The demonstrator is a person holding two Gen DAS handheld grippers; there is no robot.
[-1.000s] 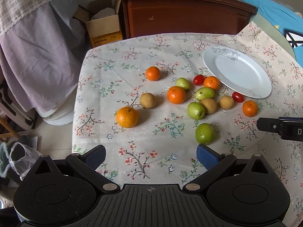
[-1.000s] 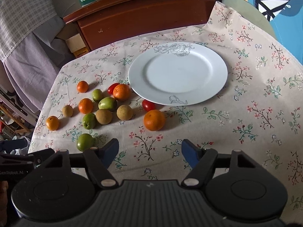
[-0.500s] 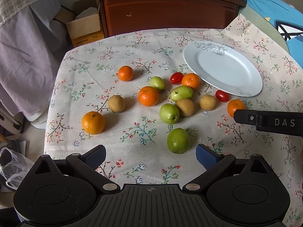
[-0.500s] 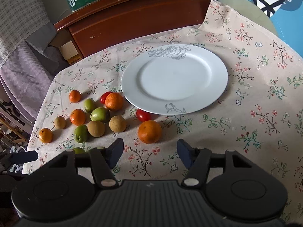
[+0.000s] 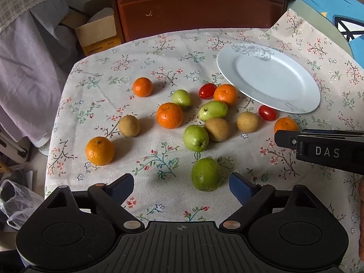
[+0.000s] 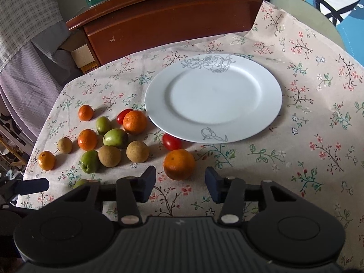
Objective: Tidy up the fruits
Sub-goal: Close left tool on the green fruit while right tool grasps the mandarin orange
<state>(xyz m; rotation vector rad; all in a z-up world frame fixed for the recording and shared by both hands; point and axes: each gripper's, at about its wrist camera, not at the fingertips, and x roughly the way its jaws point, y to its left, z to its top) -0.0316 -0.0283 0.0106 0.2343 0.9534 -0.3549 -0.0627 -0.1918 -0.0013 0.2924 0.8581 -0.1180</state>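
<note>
Several oranges, green fruits, brown fruits and two red tomatoes lie loose on a floral tablecloth beside an empty white plate (image 5: 268, 79), which also shows in the right wrist view (image 6: 213, 97). My left gripper (image 5: 182, 187) is open, low over the cloth, with a green fruit (image 5: 206, 174) just ahead between its fingertips. My right gripper (image 6: 180, 183) is open, with an orange (image 6: 179, 164) just ahead between its fingertips; that orange (image 5: 285, 125) shows in the left wrist view behind the right gripper's finger.
A dark wooden cabinet (image 5: 195, 6) stands behind the table. A cardboard box (image 5: 97, 34) and hanging purple cloth (image 5: 25, 68) are at the left. The table's left edge (image 5: 49, 147) drops to the floor, where a plastic bag (image 5: 16, 202) lies.
Both grippers moved forward and lower toward the fruit. The green fruit now sits between the left fingertips and the orange between the right fingertips. The right gripper's jaws narrowed a little.
</note>
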